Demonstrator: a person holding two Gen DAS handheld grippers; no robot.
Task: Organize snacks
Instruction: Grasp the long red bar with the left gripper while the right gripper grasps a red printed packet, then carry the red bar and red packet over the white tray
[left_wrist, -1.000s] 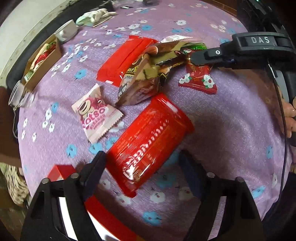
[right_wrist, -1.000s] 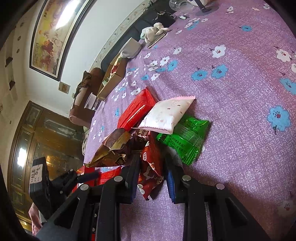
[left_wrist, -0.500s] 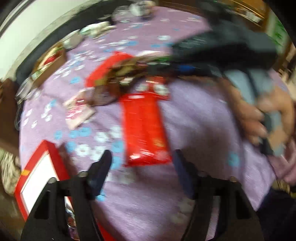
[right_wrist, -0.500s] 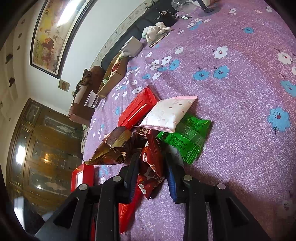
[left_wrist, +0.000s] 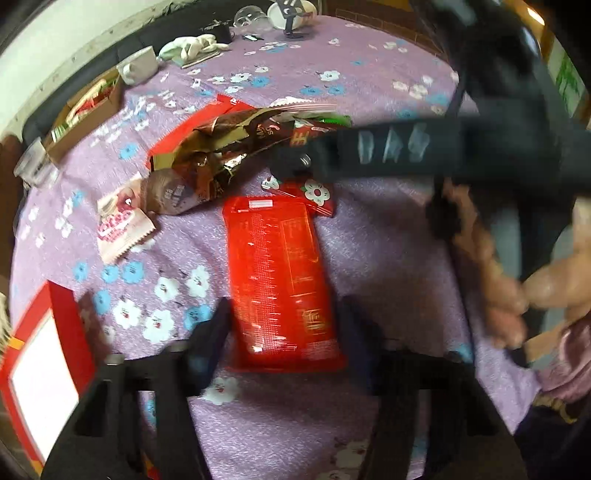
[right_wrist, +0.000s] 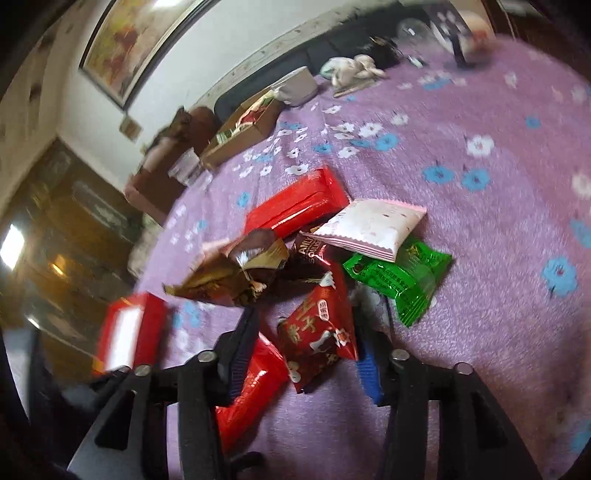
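Straddling red packet (left_wrist: 280, 284), left claw (left_wrist: 284, 328) spread

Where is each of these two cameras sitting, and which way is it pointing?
Left wrist: on the left gripper, looking down along its open fingers at a long red packet on the purple flowered tablecloth; the right gripper's black body and the person's hand cross the view.
Right wrist: on the right gripper, facing the snack pile, its open fingers either side of a small red flowered packet.
Shared: the long red packet, small red flowered packet, brown bag and red box.
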